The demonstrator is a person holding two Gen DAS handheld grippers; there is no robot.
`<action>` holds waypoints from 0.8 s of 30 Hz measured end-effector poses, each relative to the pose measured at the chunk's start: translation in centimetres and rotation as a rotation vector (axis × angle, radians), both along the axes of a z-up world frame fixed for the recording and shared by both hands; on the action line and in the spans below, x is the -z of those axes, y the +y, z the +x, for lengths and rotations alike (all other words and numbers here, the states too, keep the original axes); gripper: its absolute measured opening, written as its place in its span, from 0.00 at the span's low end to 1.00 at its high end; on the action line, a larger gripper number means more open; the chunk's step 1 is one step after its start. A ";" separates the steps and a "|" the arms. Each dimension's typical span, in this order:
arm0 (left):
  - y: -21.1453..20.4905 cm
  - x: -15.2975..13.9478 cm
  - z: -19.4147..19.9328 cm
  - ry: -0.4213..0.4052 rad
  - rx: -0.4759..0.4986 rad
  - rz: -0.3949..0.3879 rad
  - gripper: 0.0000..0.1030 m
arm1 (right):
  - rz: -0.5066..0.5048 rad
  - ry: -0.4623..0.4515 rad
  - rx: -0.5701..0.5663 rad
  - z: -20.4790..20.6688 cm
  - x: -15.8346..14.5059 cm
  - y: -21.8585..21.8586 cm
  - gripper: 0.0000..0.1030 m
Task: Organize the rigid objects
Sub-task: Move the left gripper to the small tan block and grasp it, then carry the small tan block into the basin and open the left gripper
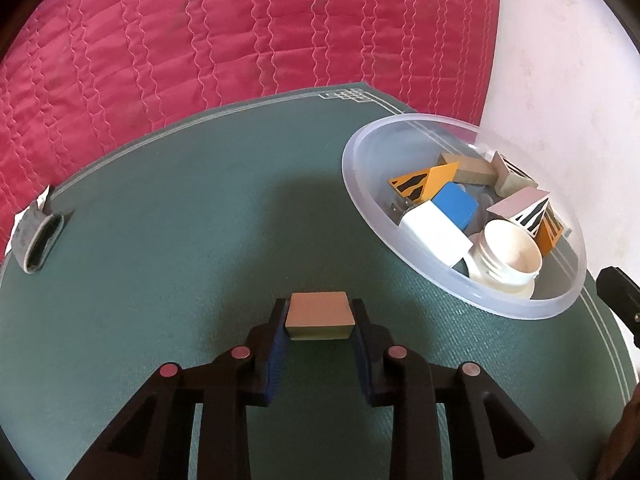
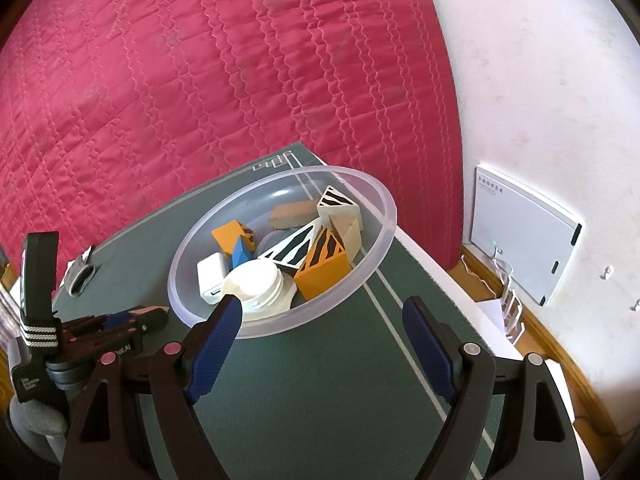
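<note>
A tan wooden block (image 1: 320, 314) lies on the green mat (image 1: 180, 220), and my left gripper (image 1: 320, 316) is shut on it, a blue pad against each side. To the right stands a clear plastic bowl (image 1: 356, 184) holding several painted blocks, a blue block (image 1: 458, 206), a white box (image 1: 434, 234) and a white jar (image 1: 506, 254). In the right wrist view the same bowl (image 2: 384, 208) sits just ahead of my right gripper (image 2: 320, 304), which stands open over the mat (image 2: 320, 380) with nothing between its fingers. The left gripper (image 2: 132, 318) shows at the left there.
A small grey fabric loop (image 1: 38, 240) lies at the mat's left edge. A red quilted bedspread (image 1: 200, 40) spreads beyond the mat. A white wall (image 2: 540, 80) with a white panel (image 2: 520, 232) rises at the right.
</note>
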State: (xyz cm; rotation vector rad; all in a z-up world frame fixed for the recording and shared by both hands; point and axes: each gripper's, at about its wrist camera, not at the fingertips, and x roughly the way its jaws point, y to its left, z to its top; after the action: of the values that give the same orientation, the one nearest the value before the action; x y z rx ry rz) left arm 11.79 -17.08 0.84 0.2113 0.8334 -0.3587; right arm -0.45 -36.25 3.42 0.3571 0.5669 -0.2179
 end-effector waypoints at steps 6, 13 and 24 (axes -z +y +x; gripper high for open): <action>-0.9 -1.9 -0.7 -0.045 0.022 -0.024 0.30 | -0.003 -0.006 0.000 -0.2 0.0 0.1 0.81; -4.5 -4.4 -0.2 -0.080 0.098 -0.057 0.30 | -0.002 -0.010 0.005 -0.2 -0.2 0.1 0.81; -10.3 -5.5 1.6 -0.091 0.193 -0.110 0.55 | -0.002 -0.013 0.011 -0.1 -0.3 0.0 0.81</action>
State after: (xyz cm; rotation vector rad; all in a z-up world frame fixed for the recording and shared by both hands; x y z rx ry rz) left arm 13.43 -27.43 6.36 0.2043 0.7028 -0.5710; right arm -0.55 -36.26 3.70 0.3594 0.5518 -0.2267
